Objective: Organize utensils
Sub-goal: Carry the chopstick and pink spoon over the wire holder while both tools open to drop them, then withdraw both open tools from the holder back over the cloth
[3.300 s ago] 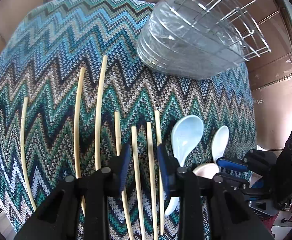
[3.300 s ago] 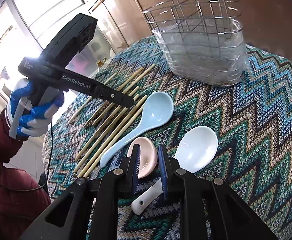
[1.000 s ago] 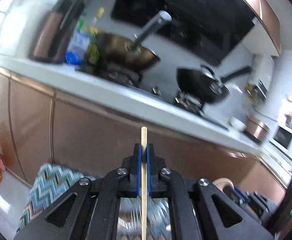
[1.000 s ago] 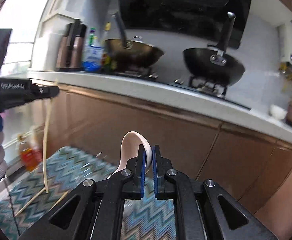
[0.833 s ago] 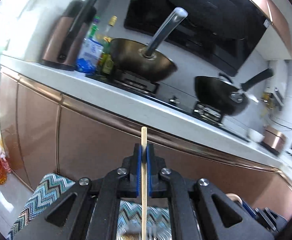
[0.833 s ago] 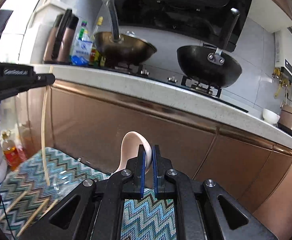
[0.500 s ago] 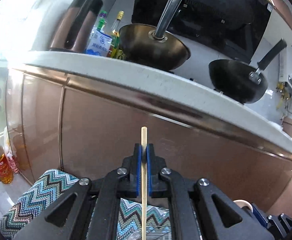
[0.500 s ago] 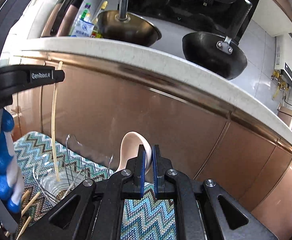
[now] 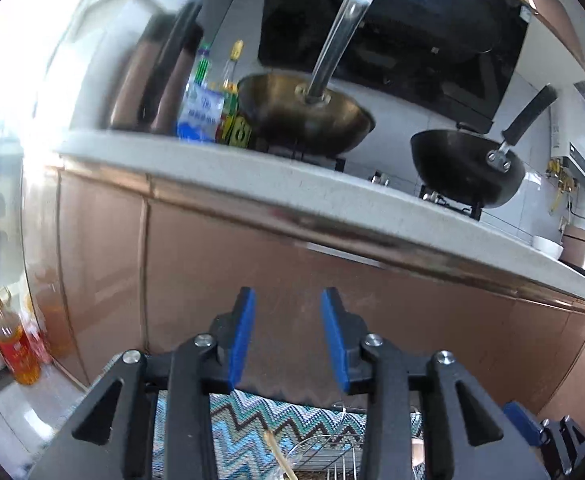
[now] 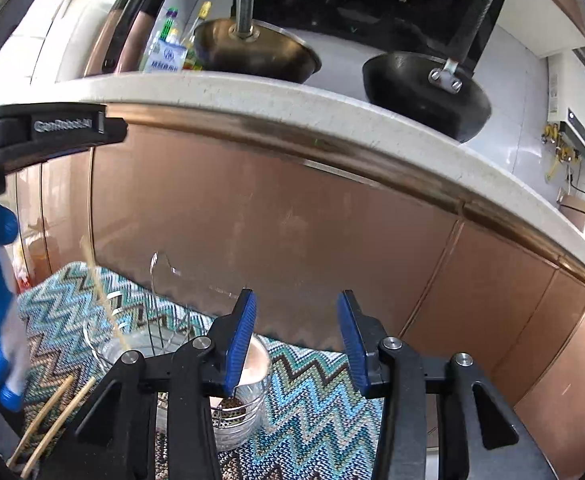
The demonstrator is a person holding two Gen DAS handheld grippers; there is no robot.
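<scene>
Both your claws are opening with nothing between the pads: the left gripper [image 9: 288,336] has let its chopstick [image 10: 104,304] fall toward the wire caddy [image 10: 148,344], and the right gripper [image 10: 297,340] has let the pink spoon [image 10: 254,364] drop into it. The chopstick looks blurred and tilted, so it may glance off the rim onto the zigzag cloth [image 10: 312,400]. Hovering this close above, your fingers could catch the wire and tip the caddy.

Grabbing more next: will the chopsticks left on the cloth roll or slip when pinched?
Likely stiff and light: the chopsticks look thin and straight. The knitted cloth should curb rolling. A thin shaft may pivot in the grip.
</scene>
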